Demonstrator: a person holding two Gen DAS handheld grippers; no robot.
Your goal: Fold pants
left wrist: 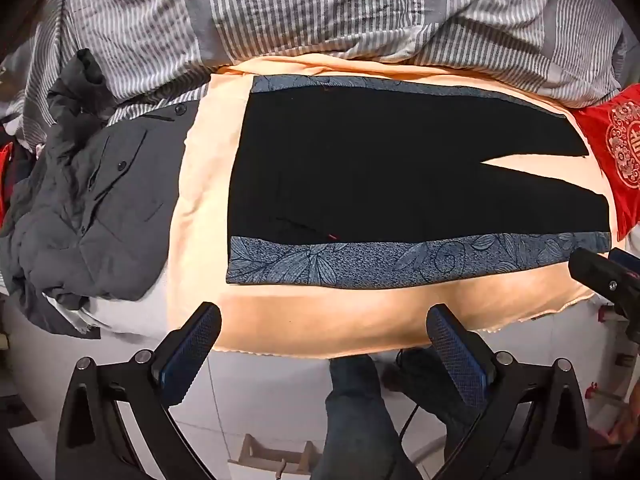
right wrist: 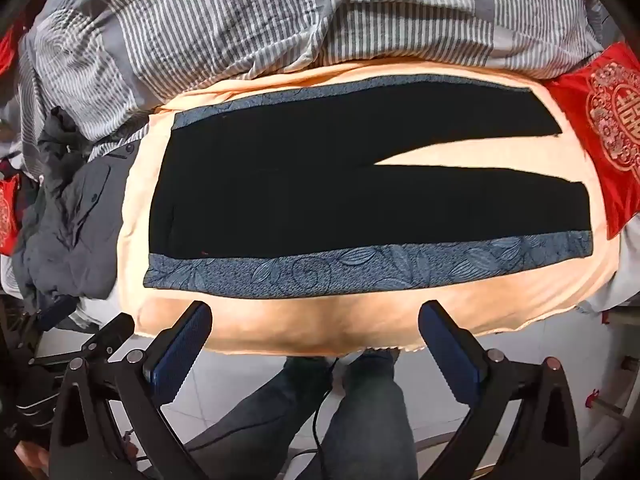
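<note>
Black pants (left wrist: 360, 168) with blue floral side bands (left wrist: 400, 260) lie flat on a peach cloth (left wrist: 320, 320), waist to the left, the two legs splayed apart to the right. They also show in the right wrist view (right wrist: 320, 192). My left gripper (left wrist: 324, 320) is open and empty, above the near edge of the cloth, in front of the pants. My right gripper (right wrist: 316, 316) is open and empty, also at the near edge, apart from the pants. The right gripper's body shows at the right edge of the left wrist view (left wrist: 604, 276).
A grey jacket (left wrist: 92, 208) lies heaped left of the cloth. A striped grey duvet (left wrist: 320, 8) is bunched behind the pants. A red embroidered cushion (left wrist: 616, 152) sits at the right by the leg ends. The person's legs (right wrist: 352, 412) and tiled floor are below.
</note>
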